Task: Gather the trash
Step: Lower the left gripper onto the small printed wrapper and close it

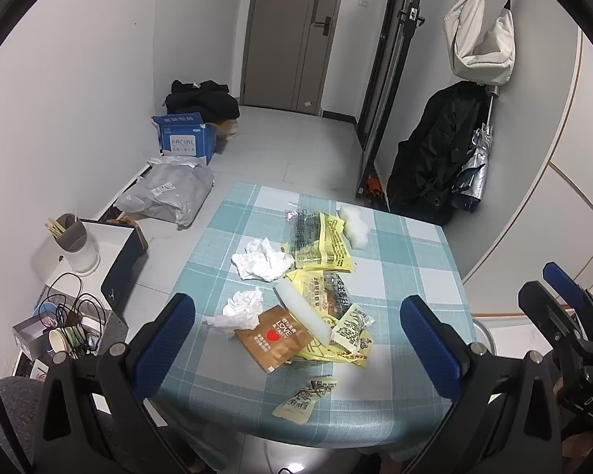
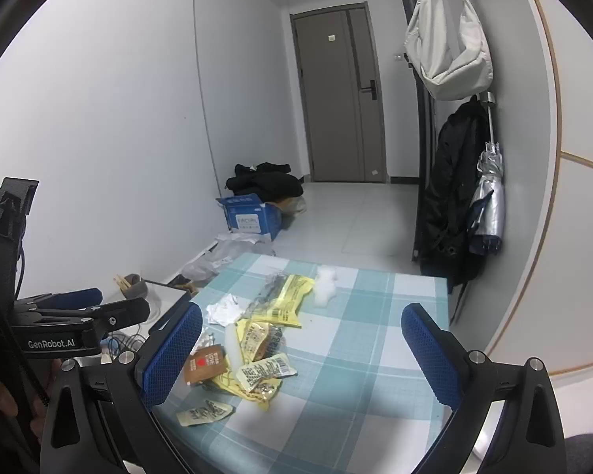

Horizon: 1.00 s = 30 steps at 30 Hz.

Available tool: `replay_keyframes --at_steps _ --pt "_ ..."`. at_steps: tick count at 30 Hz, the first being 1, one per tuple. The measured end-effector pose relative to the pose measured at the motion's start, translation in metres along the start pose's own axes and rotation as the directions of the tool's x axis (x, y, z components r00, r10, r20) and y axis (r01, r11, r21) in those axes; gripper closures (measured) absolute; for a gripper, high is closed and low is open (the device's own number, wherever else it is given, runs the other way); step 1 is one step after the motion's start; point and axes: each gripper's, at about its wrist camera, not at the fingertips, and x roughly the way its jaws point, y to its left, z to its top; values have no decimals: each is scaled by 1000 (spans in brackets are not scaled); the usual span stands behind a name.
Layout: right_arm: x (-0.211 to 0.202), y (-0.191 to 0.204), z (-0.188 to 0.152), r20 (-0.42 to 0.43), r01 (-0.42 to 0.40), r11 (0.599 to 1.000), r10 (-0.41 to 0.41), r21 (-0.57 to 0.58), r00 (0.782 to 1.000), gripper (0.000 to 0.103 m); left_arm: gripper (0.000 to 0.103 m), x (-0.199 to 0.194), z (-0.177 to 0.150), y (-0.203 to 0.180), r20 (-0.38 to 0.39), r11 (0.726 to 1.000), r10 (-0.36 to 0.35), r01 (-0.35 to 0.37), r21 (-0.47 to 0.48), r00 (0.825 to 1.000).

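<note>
A table with a blue checked cloth carries a heap of trash. Two crumpled white tissues lie left of several yellow snack wrappers, a brown "LOVE" packet and a white stick. One small yellow packet lies near the front edge, and a white fluffy wad lies at the far side. My left gripper hovers open above the heap, holding nothing. My right gripper hangs open over the table, right of the wrappers, and is empty too.
On the floor to the left are a blue cardboard box, a grey plastic mailer bag, black clothes, a white cup holding chopsticks and tangled cables. A black coat, an umbrella and a white bag hang on the right wall.
</note>
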Motion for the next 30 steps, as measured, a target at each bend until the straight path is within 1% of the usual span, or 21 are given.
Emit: replay_keyframes --at_steps 3,6,8,9,10,11,12,14,16,18,22,24,25,27,28,29,30 --pt "4 0 0 -16 -5 1000 5 3 1000 1 1 9 -1 3 -42 1000 -19 20 10 999" --pt "10 -2 0 -40 -5 1000 6 9 999 1 1 30 -7 11 -139 997 -74 73 -10 987" --pt "16 -4 0 -56 -2 1000 3 11 998 1 1 45 -13 13 -216 995 -102 101 -16 971" --pt "19 -5 0 -65 -1 1000 2 14 998 1 1 55 -16 15 -260 993 -115 115 -18 959" --pt "23 -7 -1 -78 0 1000 1 19 997 1 1 67 -23 16 -314 992 -124 126 -13 941" --pt "27 -9 -1 -91 -1 1000 4 26 996 1 1 72 -27 15 -338 991 -126 131 -10 933" --pt "34 -13 -2 -115 -10 999 15 45 993 1 2 80 -35 16 -374 991 -127 137 -1 919" --pt "43 -19 -3 -147 -23 996 35 81 988 1 3 87 -45 15 -412 990 -125 143 13 903" --pt "53 -26 -6 -182 -32 992 53 120 982 1 8 95 -55 12 -454 989 -108 141 41 885" --pt "62 -30 -8 -211 -37 990 65 137 975 1 12 98 -60 8 -478 988 -95 142 65 873" --pt "74 -35 -13 -249 -35 990 69 139 966 1 20 94 -67 2 -492 983 -88 155 97 866" --pt "77 -36 -15 -259 -29 990 64 137 964 1 33 92 -69 -4 -503 979 -88 168 117 860" --pt "78 -37 -15 -265 -27 990 63 138 962 1 36 94 -73 -6 -504 977 -78 167 133 860" --pt "80 -39 -16 -275 -27 989 66 143 959 1 45 97 -78 -10 -523 971 -52 166 173 851" --pt "80 -39 -17 -280 -29 988 71 149 958 1 45 98 -77 -10 -516 969 -36 157 191 856" --pt "81 -39 -17 -284 -33 987 77 154 956 1 51 97 -77 -11 -508 967 -33 156 202 861" --pt "82 -39 -17 -285 -36 987 80 156 955 1 57 95 -77 -13 -511 964 -31 161 211 859"
